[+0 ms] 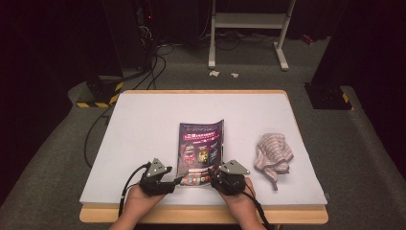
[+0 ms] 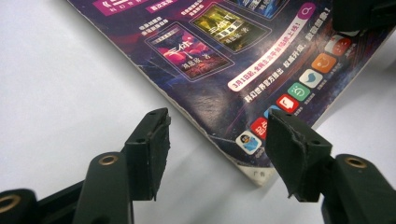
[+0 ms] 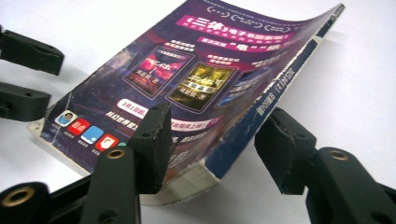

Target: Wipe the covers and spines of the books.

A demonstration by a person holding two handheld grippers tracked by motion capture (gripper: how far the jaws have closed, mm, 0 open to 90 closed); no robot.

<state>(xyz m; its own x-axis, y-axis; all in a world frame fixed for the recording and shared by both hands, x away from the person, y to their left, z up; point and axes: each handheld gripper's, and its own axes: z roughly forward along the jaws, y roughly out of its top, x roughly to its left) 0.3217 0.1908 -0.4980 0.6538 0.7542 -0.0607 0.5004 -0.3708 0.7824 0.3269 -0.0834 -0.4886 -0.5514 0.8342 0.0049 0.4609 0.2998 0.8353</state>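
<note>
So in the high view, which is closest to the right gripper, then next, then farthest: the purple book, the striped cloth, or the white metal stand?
From the right gripper:
1. Purple paperback book, right at its jaws, middle of table.
2. Crumpled striped cloth, to its right on the table.
3. White metal stand, on the floor beyond the table.

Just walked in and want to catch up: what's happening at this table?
A person holds a two-jaw gripper in each hand at the near end of a purple-covered book lying on the white table. The left gripper is open around the book's near left corner, the right gripper open around its near right corner at the spine. Neither has closed on it. A crumpled striped cloth lies apart, to the right.
</note>
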